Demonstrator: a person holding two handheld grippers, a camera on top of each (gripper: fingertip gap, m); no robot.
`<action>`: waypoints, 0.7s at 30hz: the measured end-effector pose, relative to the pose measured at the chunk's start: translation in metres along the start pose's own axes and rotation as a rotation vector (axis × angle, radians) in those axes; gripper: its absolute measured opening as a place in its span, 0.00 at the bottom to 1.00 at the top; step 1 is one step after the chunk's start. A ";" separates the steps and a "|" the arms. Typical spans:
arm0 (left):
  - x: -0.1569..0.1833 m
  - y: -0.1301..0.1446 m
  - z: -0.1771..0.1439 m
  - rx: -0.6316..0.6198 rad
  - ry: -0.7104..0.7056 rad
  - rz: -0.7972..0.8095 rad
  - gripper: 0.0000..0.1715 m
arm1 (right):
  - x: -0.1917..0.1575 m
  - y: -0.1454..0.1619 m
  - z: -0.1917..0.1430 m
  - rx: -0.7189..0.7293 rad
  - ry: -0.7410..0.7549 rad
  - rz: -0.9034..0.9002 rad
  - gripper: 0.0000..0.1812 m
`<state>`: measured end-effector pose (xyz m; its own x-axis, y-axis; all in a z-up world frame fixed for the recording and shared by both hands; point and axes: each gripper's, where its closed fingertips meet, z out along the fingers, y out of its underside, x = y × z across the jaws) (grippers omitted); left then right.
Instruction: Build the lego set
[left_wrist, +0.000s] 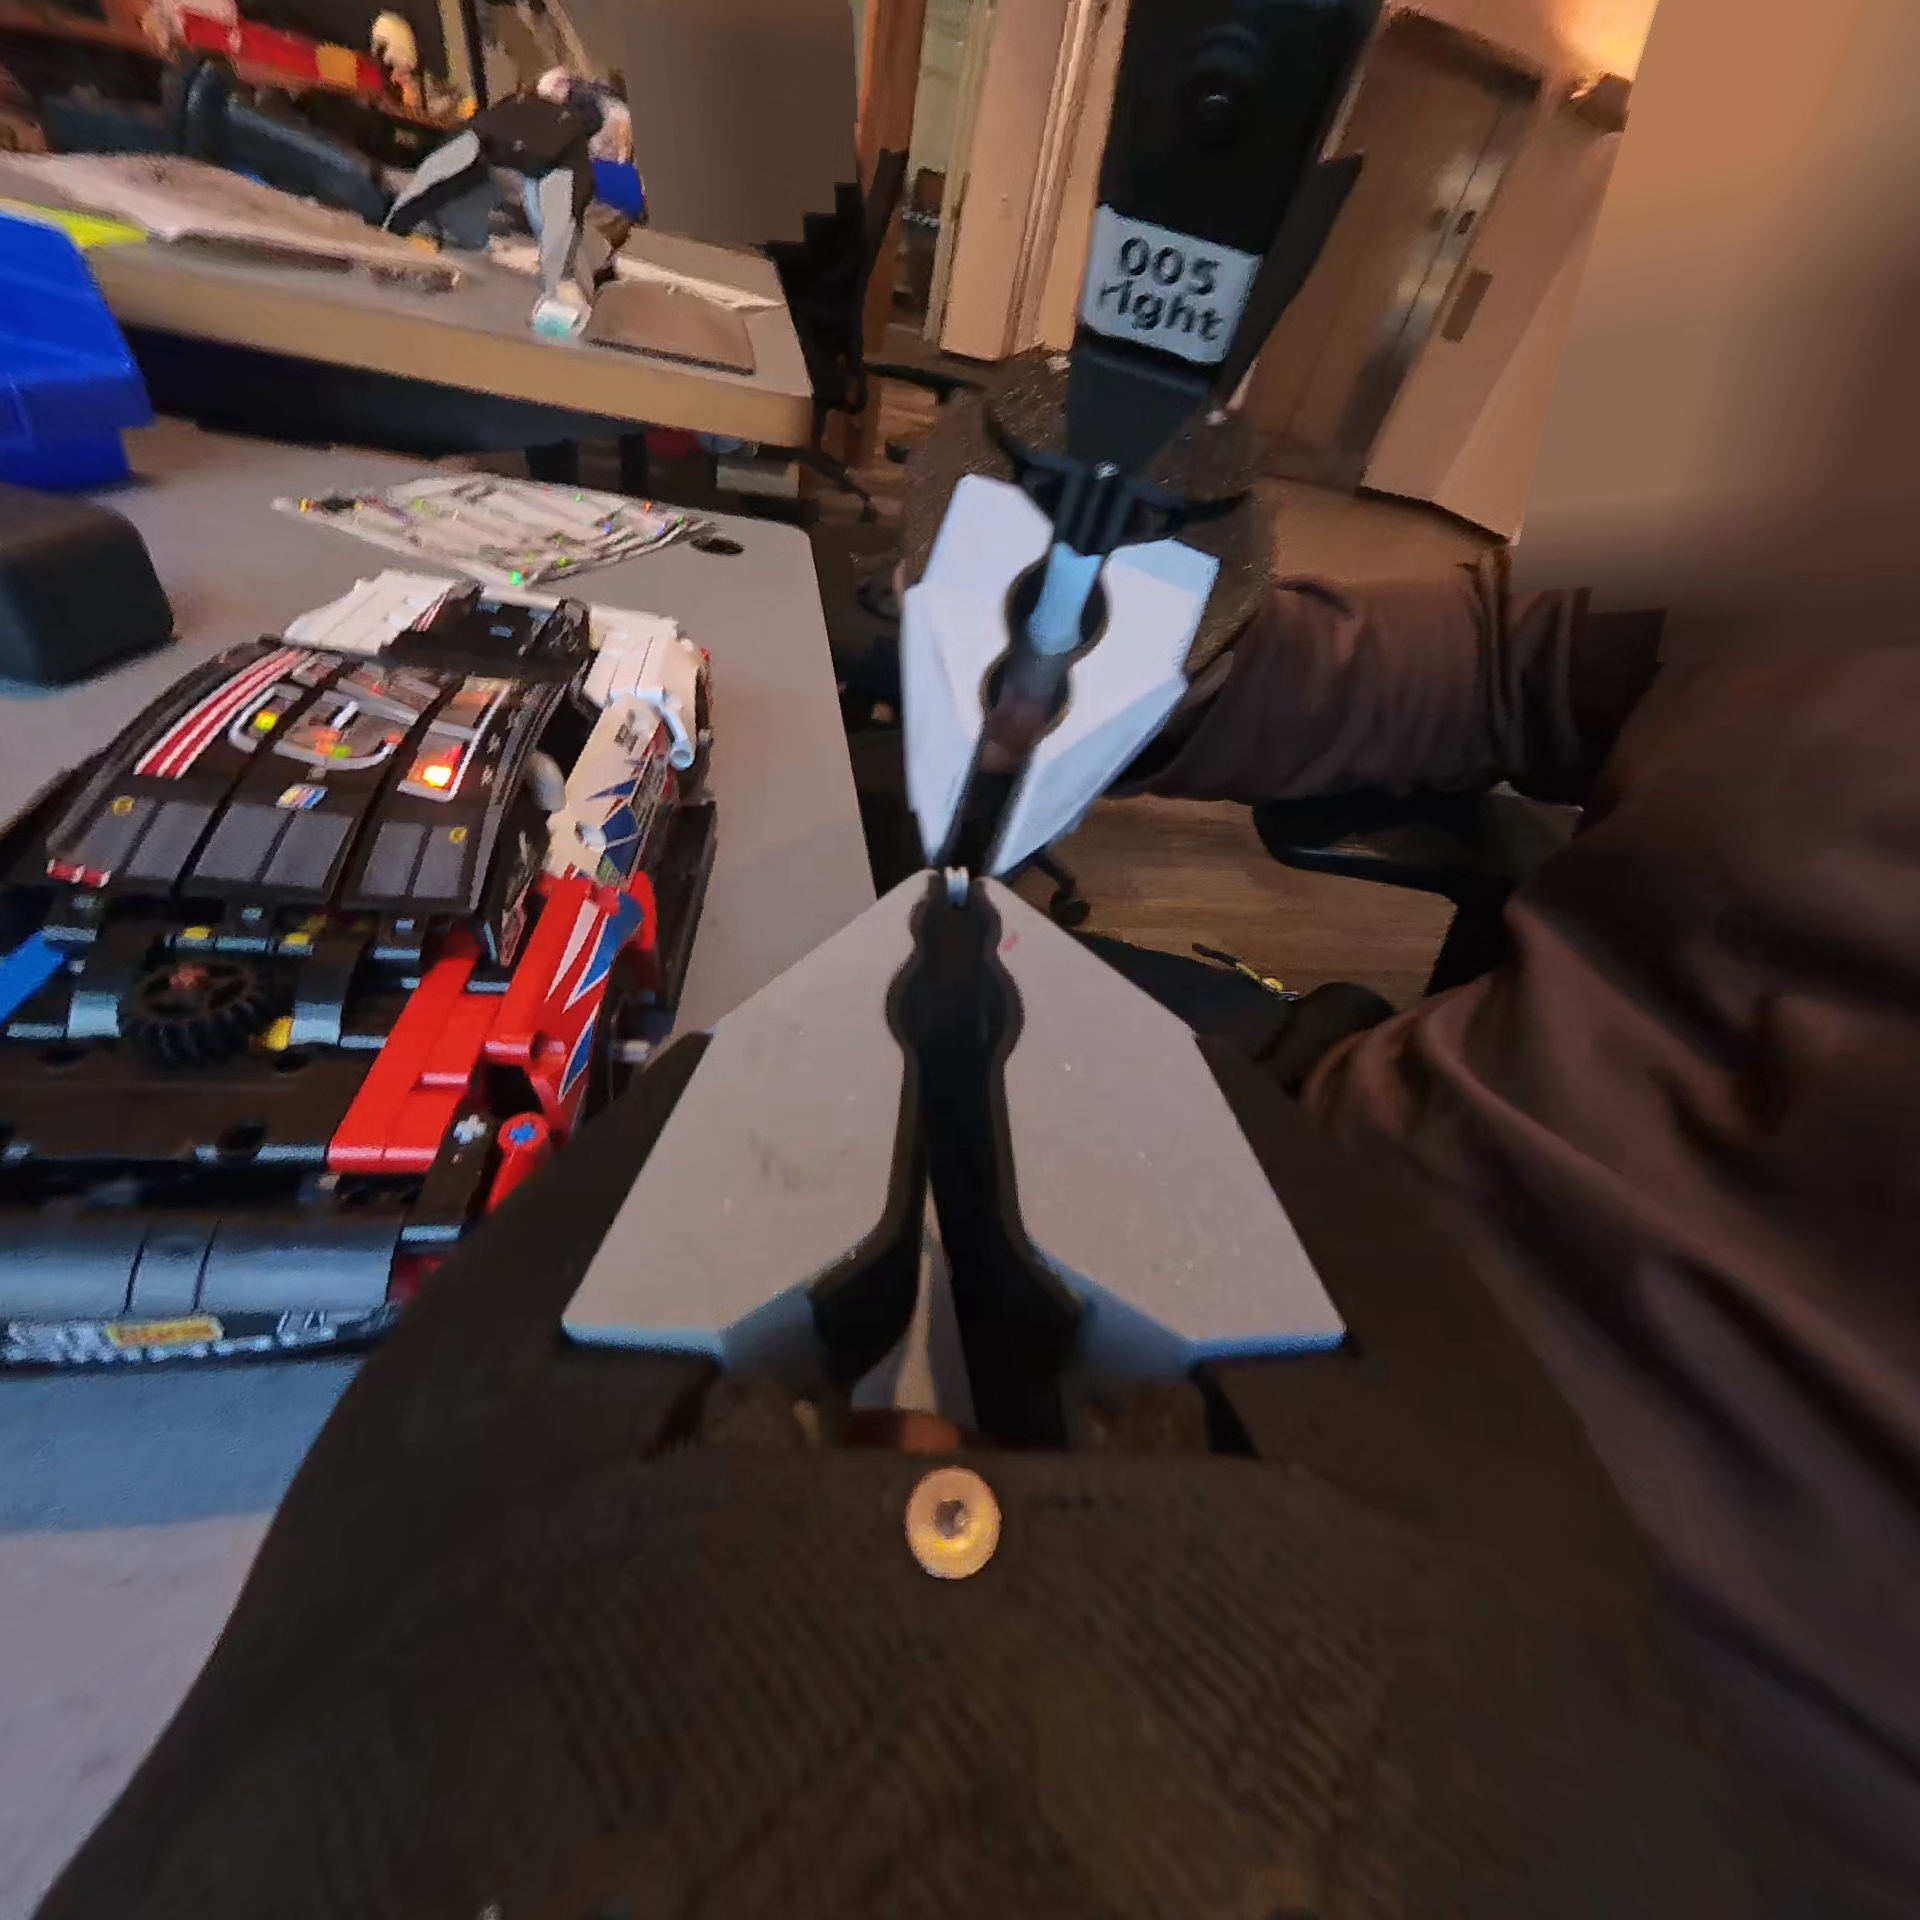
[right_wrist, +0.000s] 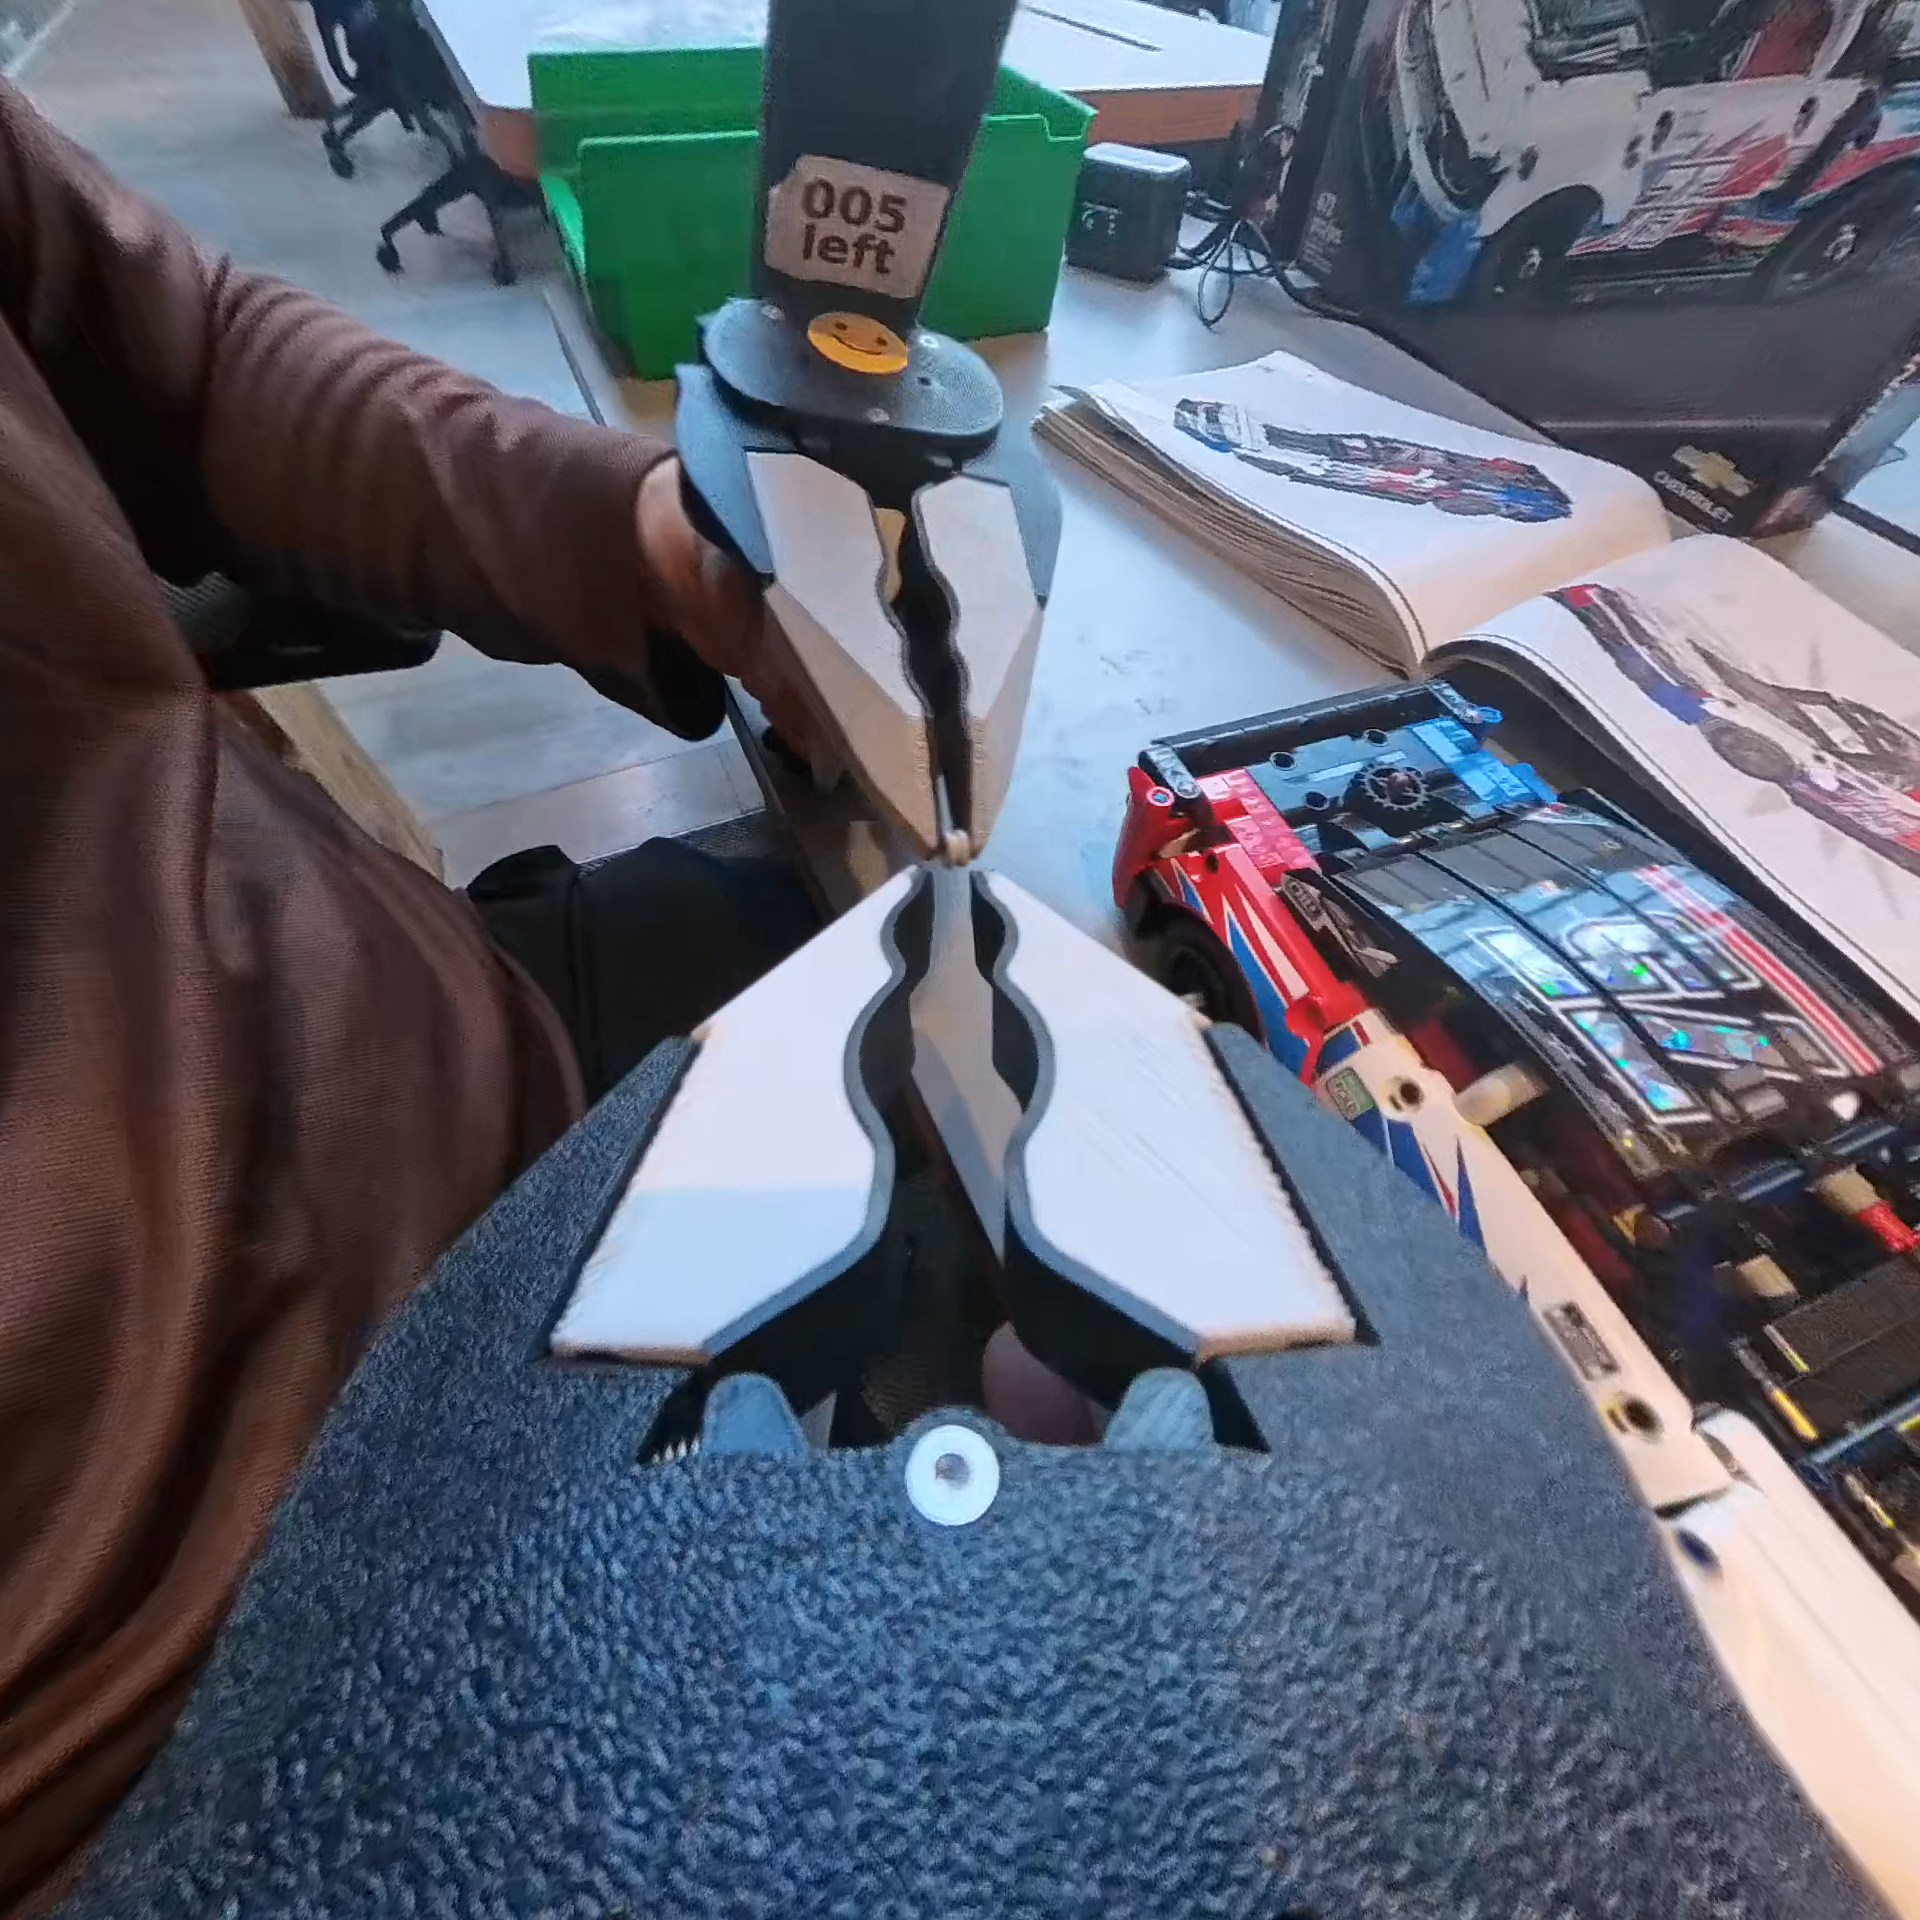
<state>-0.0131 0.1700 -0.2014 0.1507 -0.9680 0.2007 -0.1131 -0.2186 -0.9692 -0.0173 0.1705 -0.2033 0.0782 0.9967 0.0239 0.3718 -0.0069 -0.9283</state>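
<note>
My left gripper (left_wrist: 957, 891) and right gripper (right_wrist: 948, 883) meet tip to tip in the air, off the table's edge and in front of a person in a brown sleeve. The left gripper is shut on a small light pin (left_wrist: 957, 879) at its tips; the pin also shows in the right wrist view (right_wrist: 954, 847). The right gripper is shut on a slim grey piece (right_wrist: 958, 1039) that runs between its fingers and touches the pin. The partly built red, white, blue and black Lego car (left_wrist: 343, 883) lies on the table beside the grippers (right_wrist: 1558, 1039).
An open instruction book (right_wrist: 1351, 499) and the set's box (right_wrist: 1610, 156) lie behind the car. A green bin (right_wrist: 665, 208) stands at the back. A sticker sheet (left_wrist: 499, 525), a blue bin (left_wrist: 52, 343) and a black object (left_wrist: 73, 592) are on the grey table (left_wrist: 790, 790). The grippers are tip to tip, or close to it.
</note>
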 end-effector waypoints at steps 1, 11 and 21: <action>0.004 -0.003 0.000 0.024 0.016 0.030 0.00 | 0.000 0.000 0.002 -0.002 0.003 -0.007 0.01; 0.010 -0.010 -0.003 0.081 0.039 0.102 0.00 | -0.006 -0.010 0.002 0.056 -0.056 -0.017 0.01; 0.012 -0.014 -0.003 0.113 0.060 0.080 0.01 | -0.006 -0.016 -0.002 0.126 -0.073 0.003 0.00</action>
<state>-0.0123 0.1616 -0.1847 0.0861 -0.9881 0.1272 -0.0108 -0.1286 -0.9916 -0.0219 0.1645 -0.1881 0.0094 1.0000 -0.0019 0.2524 -0.0042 -0.9676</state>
